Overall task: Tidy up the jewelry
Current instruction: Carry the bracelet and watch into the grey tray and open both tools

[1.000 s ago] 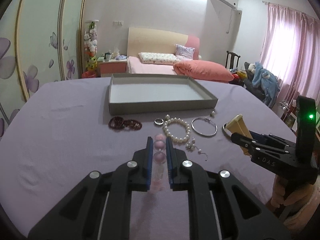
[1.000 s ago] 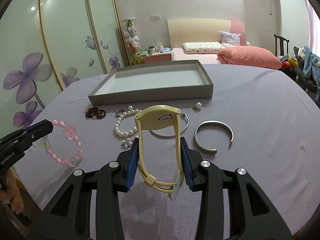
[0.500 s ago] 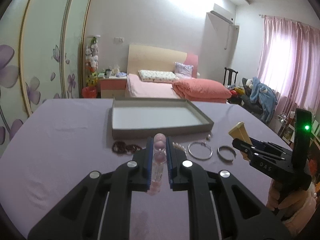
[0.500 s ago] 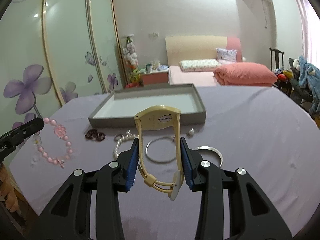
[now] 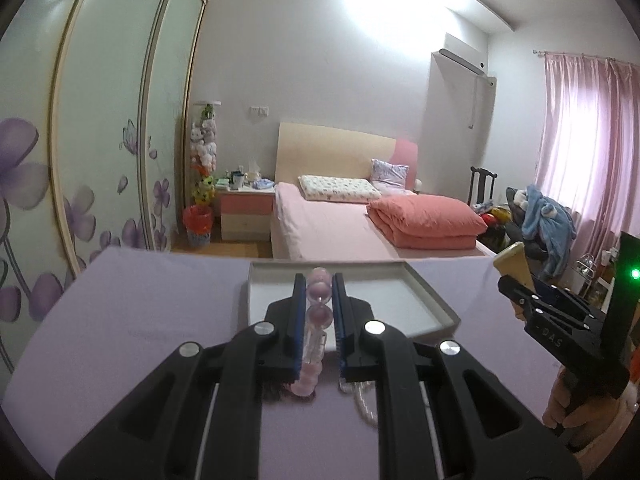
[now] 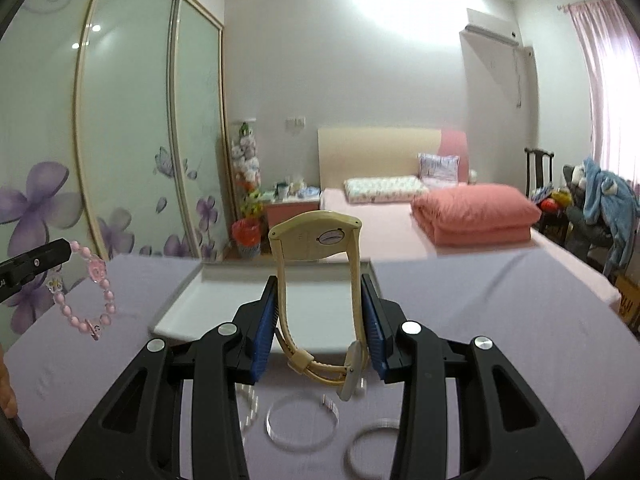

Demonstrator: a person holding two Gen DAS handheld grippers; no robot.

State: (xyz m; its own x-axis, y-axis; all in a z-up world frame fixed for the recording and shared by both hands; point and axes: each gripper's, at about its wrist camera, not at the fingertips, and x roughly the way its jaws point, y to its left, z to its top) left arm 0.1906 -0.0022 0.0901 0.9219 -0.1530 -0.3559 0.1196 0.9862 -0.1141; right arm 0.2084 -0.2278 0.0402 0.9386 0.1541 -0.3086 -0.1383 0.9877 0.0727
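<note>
My left gripper [image 5: 317,280] is shut on a pink bead bracelet [image 5: 316,320] and holds it in the air before the grey tray [image 5: 424,300]; the bracelet also shows hanging at the left of the right wrist view [image 6: 90,300]. My right gripper [image 6: 319,284] is shut on a cream wristwatch [image 6: 318,236] with its strap looped below, raised in front of the tray [image 6: 176,308]. The right gripper with the watch shows at the right of the left wrist view [image 5: 516,276].
On the purple tablecloth [image 6: 500,320] below the right gripper lie a silver hoop bangle [image 6: 302,424], an open silver cuff [image 6: 372,444] and a pearl bracelet [image 6: 248,404]. Beyond the table stand a bed [image 5: 340,224] and a wardrobe [image 5: 100,140].
Both grippers have risen and moved toward the tray with their loads. The loose jewelry has slid down and mostly out of view. Both grips are unchanged.
</note>
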